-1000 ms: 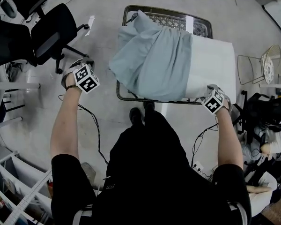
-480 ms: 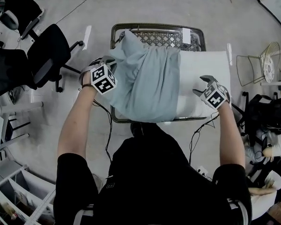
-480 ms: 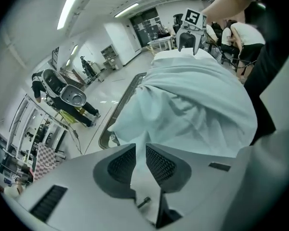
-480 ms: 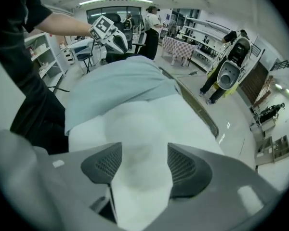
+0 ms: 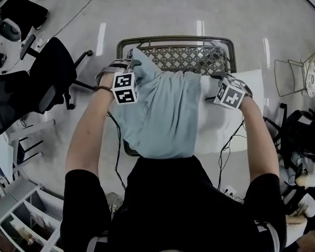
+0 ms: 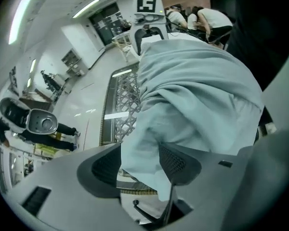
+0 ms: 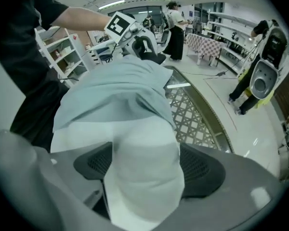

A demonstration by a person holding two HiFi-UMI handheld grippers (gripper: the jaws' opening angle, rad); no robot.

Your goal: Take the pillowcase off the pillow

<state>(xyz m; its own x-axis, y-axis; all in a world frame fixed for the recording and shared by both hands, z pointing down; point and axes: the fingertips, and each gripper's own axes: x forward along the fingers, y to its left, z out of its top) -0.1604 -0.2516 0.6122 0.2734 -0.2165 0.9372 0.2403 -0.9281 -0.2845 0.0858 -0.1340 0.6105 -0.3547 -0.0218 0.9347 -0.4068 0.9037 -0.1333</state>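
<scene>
Jaws freshly opened — left gripper [image 6: 142, 163] astride pillowcase [image 5: 163, 114], right gripper [image 7: 144, 166] astride pillow [image 5: 216, 126], table [image 5: 173, 38] largely covered.

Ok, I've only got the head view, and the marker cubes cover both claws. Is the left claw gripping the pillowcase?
Observer: No. The left gripper view shows the left claw has just been opening. Its jaws stand apart, with a loose fold of the blue pillowcase hanging between them.
Operator: And the right claw, what's it over?
Observer: The right gripper view shows the right claw has also just been opening. The bare white end of the pillow fills the gap between its jaws. The edge of the pillowcase lies just past them, so no blue cloth is in that claw.
</scene>
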